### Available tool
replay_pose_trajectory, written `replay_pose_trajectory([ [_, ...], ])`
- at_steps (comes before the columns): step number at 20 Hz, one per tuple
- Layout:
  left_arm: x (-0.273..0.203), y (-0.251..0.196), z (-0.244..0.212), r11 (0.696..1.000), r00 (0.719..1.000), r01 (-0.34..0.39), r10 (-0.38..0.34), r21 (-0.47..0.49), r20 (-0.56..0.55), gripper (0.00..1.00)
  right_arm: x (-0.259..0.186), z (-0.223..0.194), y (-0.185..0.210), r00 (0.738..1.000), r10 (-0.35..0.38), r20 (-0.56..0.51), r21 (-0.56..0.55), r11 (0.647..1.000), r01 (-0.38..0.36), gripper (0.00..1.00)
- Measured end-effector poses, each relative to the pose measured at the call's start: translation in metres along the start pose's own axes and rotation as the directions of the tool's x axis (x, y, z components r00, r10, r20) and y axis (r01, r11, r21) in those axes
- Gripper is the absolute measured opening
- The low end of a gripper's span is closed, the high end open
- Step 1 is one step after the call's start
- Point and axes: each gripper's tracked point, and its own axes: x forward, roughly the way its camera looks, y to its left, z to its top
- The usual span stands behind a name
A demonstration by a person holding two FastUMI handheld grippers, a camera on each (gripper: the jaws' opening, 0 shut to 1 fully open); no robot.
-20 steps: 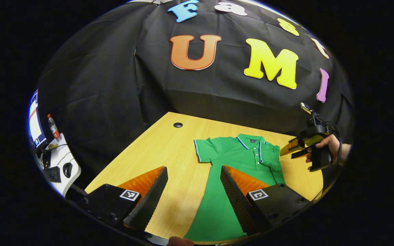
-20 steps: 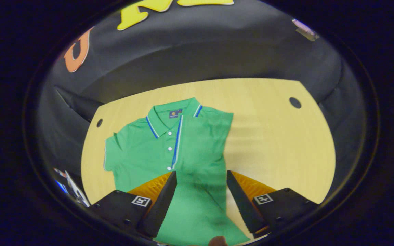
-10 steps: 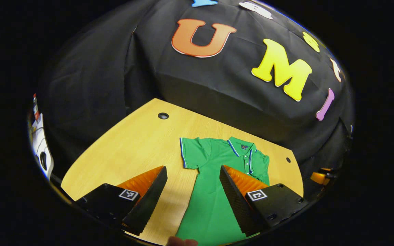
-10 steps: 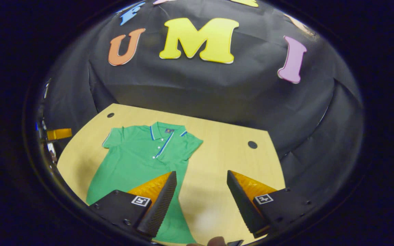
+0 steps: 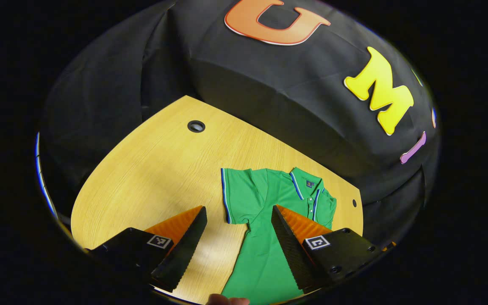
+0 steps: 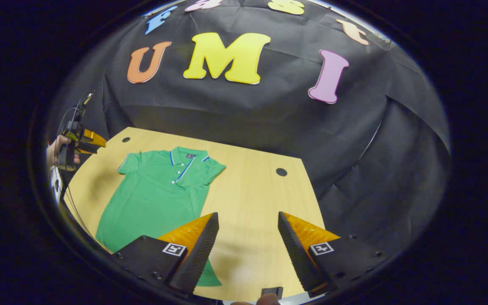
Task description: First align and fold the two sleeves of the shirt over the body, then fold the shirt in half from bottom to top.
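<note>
Both tongs stand with their jaws spread apart and nothing between them. Left gripper (image 5: 237, 216) hangs above the near part of the green short-sleeved polo shirt (image 5: 269, 220), its fingers framing the shirt's left sleeve and side seam. Right gripper (image 6: 246, 222) hangs over bare wood just off the shirt's right side, one finger overlapping the hem corner in its picture.

That shirt (image 6: 159, 186) lies flat, front up, collar toward the black cloth wall, on the pale wooden table (image 6: 252, 190). Its right sleeve is folded in over the body; its left sleeve lies spread out.

From the right gripper view, the left gripper (image 6: 84, 140) and the hand (image 6: 55, 148) holding it appear raised beyond the shirt's left sleeve, with cables trailing down. From the left gripper view, a wide stretch of open table (image 5: 151, 169) lies to the left of the shirt, up to a round cable hole (image 5: 196, 126). A second hole (image 6: 281, 172) sits right of the shirt, with free wood around it.
</note>
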Motion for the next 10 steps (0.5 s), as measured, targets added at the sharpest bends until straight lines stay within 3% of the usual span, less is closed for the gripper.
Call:
replay_pose_trajectory([
  [5, 0.046, 0.003, -0.009, 0.999, 0.971, 0.034, -0.032, 0.005, -0.238, 0.98, -0.011, -0.027, -0.013, 0.999, -0.013, -0.048, 0.017, 1.0, 0.014, 0.9],
  [10, 0.093, 0.009, -0.014, 0.997, 0.93, 0.017, -0.042, -0.072, -0.364, 0.97, -0.022, -0.057, -0.048, 0.989, -0.088, -0.115, 0.064, 0.993, 0.096, 0.9],
])
